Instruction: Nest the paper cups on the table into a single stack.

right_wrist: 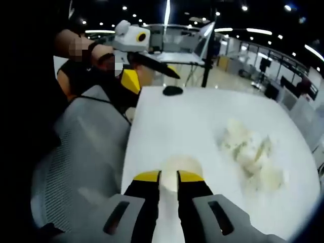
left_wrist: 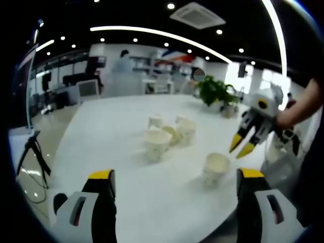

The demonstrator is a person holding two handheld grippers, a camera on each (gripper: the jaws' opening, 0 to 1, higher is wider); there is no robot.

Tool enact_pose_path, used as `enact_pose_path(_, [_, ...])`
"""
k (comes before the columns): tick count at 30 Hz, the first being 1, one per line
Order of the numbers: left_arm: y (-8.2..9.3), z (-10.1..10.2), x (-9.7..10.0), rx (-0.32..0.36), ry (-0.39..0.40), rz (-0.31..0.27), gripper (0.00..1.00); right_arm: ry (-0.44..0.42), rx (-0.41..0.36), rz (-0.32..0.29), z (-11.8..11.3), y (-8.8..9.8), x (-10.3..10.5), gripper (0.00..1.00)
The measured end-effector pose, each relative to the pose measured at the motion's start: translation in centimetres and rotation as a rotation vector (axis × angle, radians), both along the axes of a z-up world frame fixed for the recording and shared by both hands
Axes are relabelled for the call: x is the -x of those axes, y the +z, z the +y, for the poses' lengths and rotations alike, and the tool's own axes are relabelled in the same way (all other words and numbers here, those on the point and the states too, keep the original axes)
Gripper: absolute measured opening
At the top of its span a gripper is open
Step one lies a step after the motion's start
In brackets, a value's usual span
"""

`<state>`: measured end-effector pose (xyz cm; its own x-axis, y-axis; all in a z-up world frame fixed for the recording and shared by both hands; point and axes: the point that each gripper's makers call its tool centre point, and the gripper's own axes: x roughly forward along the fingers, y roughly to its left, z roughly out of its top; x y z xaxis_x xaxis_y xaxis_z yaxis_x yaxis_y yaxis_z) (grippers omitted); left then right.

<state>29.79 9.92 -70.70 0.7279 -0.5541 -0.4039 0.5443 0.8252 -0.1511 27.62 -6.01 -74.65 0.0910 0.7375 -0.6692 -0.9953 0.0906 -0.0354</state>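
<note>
Paper cups [left_wrist: 167, 134] clustered mid-table [left_wrist: 116, 121], potted plant [left_wrist: 216, 92] behind

in the left gripper view a lone white paper cup [left_wrist: 216, 168] stands upright on the round white table [left_wrist: 126, 121], near its edge. a cluster of white paper cups [left_wrist: 167, 135] sits behind it, toward the middle. a green potted plant [left_wrist: 216, 93] stands at the far edge.

Your nearest small cream paper cup [left_wrist: 216, 168] stands upright and open on the white table, just below your right gripper's [left_wrist: 243, 147] yellow tips; in the right gripper view its rim [right_wrist: 180, 171] sits between those jaws. Ahead of your left gripper [left_wrist: 174, 185], a cluster of cream paper cups [left_wrist: 167, 134] stands together, one tipped over.
</note>
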Motion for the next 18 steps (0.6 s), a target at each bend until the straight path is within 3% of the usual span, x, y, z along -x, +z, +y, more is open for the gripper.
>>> enact_pose_path(10, [0.3,0.0,0.0,-0.006,-0.006,-0.004,1.00,-0.054,-0.022,-0.018,-0.9,-0.1,-0.5,0.18])
enact_pose_path(13, [0.3,0.1,0.0,-0.008,-0.006,-0.004,1.00,-0.105,-0.070,-0.011,-1.0,0.3,-0.9,0.23])
enact_pose_path(18, [0.4,0.3,0.0,-0.010,-0.007,-0.005,1.00,-0.170,-0.081,0.001,-2.0,0.0,-1.2,0.28])
